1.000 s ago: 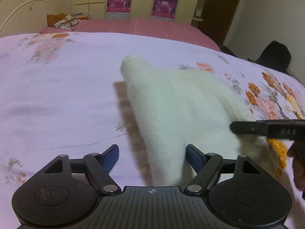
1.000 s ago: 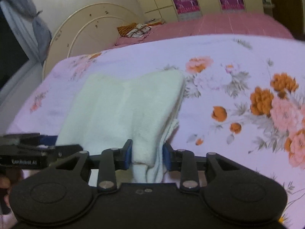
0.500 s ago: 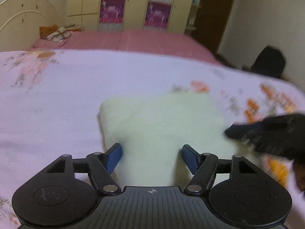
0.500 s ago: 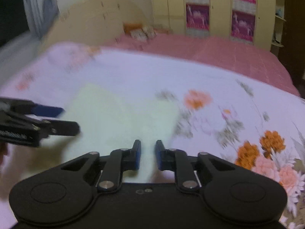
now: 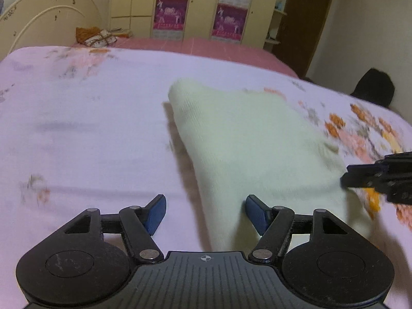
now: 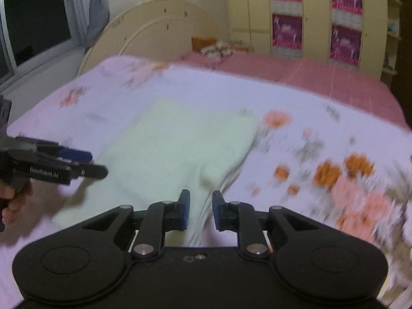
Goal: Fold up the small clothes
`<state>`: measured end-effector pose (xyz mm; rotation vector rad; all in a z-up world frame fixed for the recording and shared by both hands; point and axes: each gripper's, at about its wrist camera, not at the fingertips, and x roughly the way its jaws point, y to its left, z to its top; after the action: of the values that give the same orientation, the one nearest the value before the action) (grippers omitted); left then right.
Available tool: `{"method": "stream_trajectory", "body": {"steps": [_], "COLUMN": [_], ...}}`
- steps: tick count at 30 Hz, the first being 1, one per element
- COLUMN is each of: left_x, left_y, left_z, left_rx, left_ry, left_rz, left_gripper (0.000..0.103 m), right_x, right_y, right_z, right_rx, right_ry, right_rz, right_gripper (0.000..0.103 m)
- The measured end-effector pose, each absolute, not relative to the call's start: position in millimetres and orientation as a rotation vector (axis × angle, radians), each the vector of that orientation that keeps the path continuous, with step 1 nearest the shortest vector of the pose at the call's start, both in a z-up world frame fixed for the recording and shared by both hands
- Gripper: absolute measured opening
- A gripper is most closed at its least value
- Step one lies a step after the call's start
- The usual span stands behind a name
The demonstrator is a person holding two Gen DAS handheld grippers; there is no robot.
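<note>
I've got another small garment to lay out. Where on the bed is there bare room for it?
The widest bare stretch of the lilac sheet lies left of the pale folded cloth, toward the headboard. The flowered strip right of the cloth is also bare. The near edge is crowded by the left tongs and right tongs.

Premises: domestic bedroom. Evidence: bed with floral sheet (image 5: pixel 77 134), curved cream headboard (image 6: pixel 159 28), built-in wardrobe (image 5: pixel 200 5) bearing pink posters, curtained window (image 6: pixel 38 15), dark wooden door (image 5: pixel 306 23).
</note>
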<state>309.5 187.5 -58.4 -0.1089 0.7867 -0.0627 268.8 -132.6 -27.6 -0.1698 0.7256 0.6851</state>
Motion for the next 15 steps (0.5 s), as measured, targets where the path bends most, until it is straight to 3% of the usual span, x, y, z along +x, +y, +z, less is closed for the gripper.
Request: {"method": "stream_trajectory", "body": {"steps": [7, 15], "left_x": [264, 236], "left_y": [166, 158], "left_z": [-68, -67], "left_rx": [-0.117, -0.118], "left_ry": [0.802, 0.8], "left_rz": [-0.026, 0.002], "left_gripper": [0.069, 0.069], "right_x": [247, 212], "right_y": [-139, -159], "right_z": [-49, -44], "right_rx": [-0.243, -0.129], "right_ry": [0.821, 0.805], "right_rz": [0.541, 0.572], "right_gripper": [0.022, 0.029]}}
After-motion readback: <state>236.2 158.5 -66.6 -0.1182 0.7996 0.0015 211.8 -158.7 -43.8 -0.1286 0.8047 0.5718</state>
